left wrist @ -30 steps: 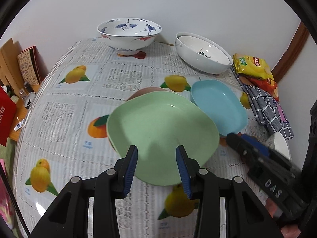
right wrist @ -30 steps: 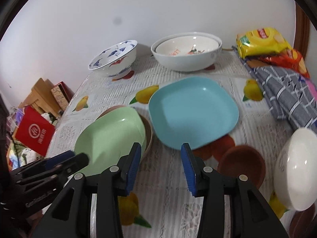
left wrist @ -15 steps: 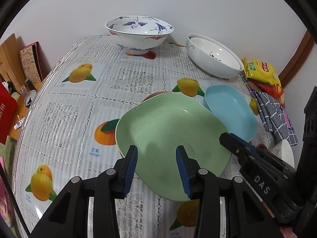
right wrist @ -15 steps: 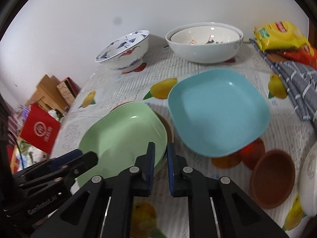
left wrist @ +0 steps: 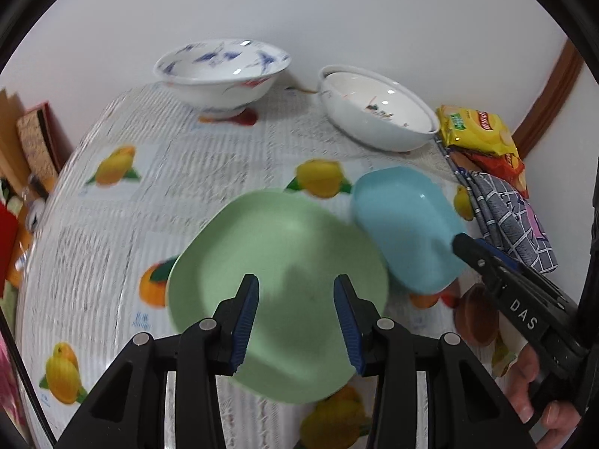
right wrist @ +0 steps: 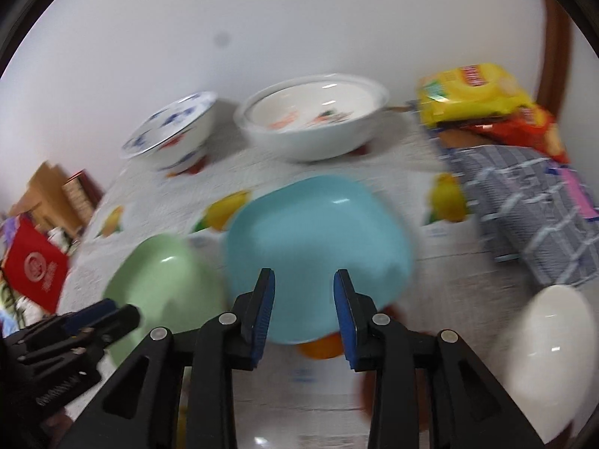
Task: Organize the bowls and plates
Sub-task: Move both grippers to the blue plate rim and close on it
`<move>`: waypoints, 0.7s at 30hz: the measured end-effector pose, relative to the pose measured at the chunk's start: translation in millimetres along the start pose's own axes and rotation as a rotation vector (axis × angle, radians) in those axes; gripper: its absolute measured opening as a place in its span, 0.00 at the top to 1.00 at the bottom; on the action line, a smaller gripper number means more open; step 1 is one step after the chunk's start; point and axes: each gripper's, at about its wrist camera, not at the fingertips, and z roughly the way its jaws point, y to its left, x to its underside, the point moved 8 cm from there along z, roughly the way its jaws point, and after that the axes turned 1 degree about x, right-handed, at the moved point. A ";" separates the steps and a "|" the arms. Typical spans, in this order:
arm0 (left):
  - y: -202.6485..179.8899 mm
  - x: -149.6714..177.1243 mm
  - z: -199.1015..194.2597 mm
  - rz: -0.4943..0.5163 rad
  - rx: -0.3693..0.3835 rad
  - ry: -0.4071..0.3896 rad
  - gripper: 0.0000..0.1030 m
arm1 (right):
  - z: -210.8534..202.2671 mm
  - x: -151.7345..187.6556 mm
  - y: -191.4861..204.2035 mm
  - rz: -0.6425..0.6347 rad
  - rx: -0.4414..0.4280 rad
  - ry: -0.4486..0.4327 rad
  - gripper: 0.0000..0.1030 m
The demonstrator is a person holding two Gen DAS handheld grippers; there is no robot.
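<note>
A: How many dishes are counted on the table (left wrist: 209,172)?

B: Two large round bowls are seen at the far edge by the wall: a blue-patterned bowl (left wrist: 221,71) on a foot, and a white bowl (left wrist: 376,106) with a second one apparently nested inside it. Two squarish plates are counted nearer: a green plate (left wrist: 284,277) and a blue plate (right wrist: 318,247). One small brown bowl (left wrist: 477,316) is partly seen beside the blue plate, and one white bowl (right wrist: 550,351) is seen at the right edge of the right wrist view.

A: How are the plates described?

B: Both are matte, shallow and round-cornered. The green plate is set left of the blue one; their edges are seen close together, though contact cannot be judged through the blur. The blue plate is laid over an orange printed on the fruit-patterned cloth.

A: And the tools?

B: The left gripper (left wrist: 295,316) is held partly open above the green plate, with nothing pressed between its blue pads. The right gripper (right wrist: 304,312) has just been opened again after a closure; its jaws are parted over the near rim of the blue plate, and nothing is gripped.

A: What else is noted?

B: One yellow snack packet (left wrist: 473,129), one red packet under it and one checked cloth (right wrist: 524,209) are seen at the right.
</note>
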 end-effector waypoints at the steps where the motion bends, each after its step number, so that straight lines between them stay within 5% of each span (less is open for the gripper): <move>1: -4.4 -4.0 -0.4 0.014 -0.011 -0.006 0.62 | -0.8 -2.2 -6.2 0.005 0.013 -0.002 0.64; 3: -11.4 -11.7 0.1 0.034 -0.035 -0.017 0.62 | -3.7 -7.8 -22.1 -0.002 0.046 -0.011 0.56; 9: -29.4 -31.7 9.8 0.055 -0.058 -0.028 0.62 | -3.1 -23.7 -54.6 0.033 0.092 -0.035 0.53; 21: -49.0 -51.0 54.2 0.108 -0.136 0.002 0.62 | 35.3 -24.6 -55.9 -0.004 0.096 0.039 0.51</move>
